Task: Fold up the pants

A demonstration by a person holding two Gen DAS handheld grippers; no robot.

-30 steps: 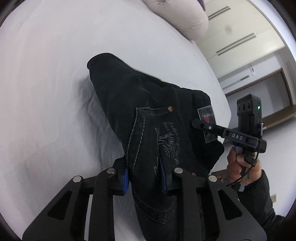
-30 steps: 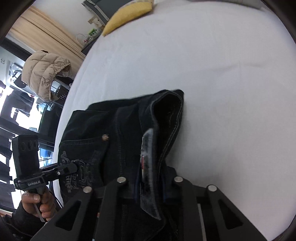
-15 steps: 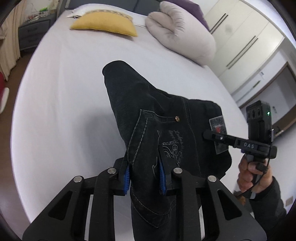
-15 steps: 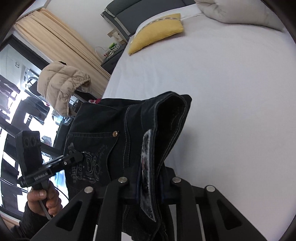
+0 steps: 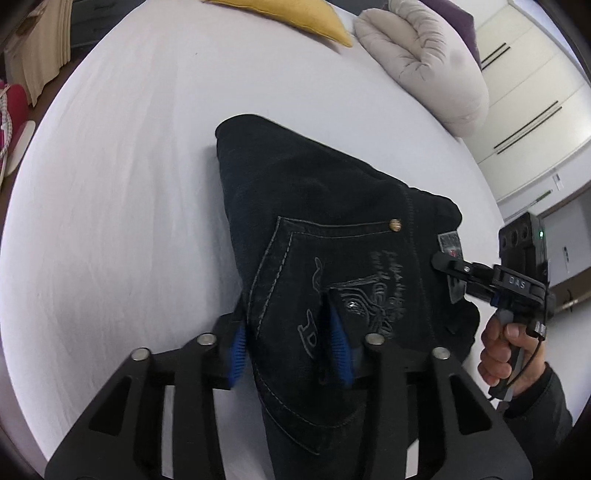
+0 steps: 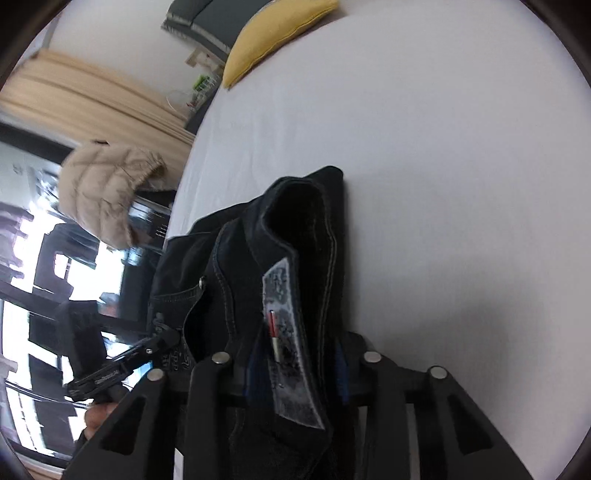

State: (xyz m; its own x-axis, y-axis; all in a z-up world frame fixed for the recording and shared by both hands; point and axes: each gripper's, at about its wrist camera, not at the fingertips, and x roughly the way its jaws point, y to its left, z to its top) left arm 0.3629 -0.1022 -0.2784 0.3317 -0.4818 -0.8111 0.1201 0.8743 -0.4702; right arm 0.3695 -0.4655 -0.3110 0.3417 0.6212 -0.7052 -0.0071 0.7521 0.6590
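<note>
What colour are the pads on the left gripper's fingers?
Blue, ribbed pads, seen best in the left wrist view, either side of the black jeans.

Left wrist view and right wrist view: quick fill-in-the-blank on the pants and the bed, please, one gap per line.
1. The pants are made of dark ____.
2. The pants lie on a ____ bed sheet.
3. The pillow at the head of the bed is ____.
4. The patch on the waistband lies between the fingers of the ____ gripper.

Missing words: denim; white; yellow; right
</note>
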